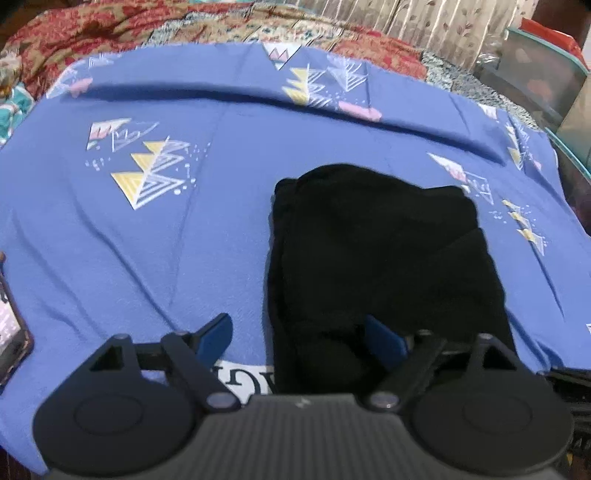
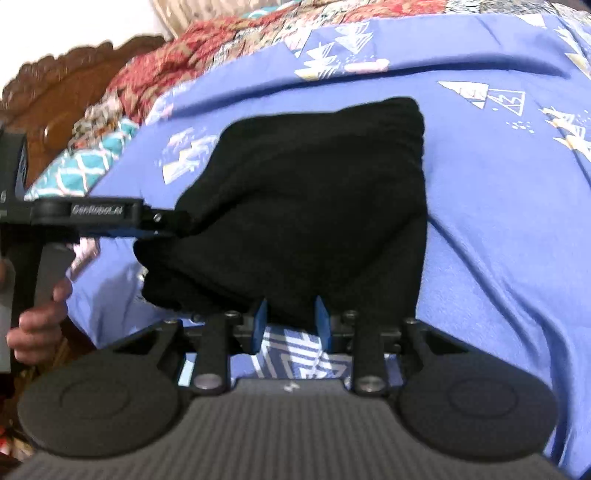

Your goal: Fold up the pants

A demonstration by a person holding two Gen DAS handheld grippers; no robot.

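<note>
The black pants (image 1: 373,258) lie folded into a thick bundle on the blue sheet (image 1: 147,240). In the left wrist view my left gripper (image 1: 301,334) stands wide open. Its left finger hangs over bare sheet, its right finger over the pants' near left corner, and neither pad presses on the cloth. In the right wrist view the pants (image 2: 314,192) fill the middle, and my right gripper (image 2: 291,317) is narrowly shut on their near edge, with black cloth between the blue pads. The left gripper (image 2: 173,225) reaches in from the left at the bundle's side, its handle held by a hand (image 2: 37,325).
A phone (image 1: 11,336) lies on the sheet at the left edge. A red patterned quilt (image 1: 110,29) runs along the far side of the bed, with a carved wooden headboard (image 2: 55,92) beyond it. Plastic bins (image 1: 535,81) stand at the far right.
</note>
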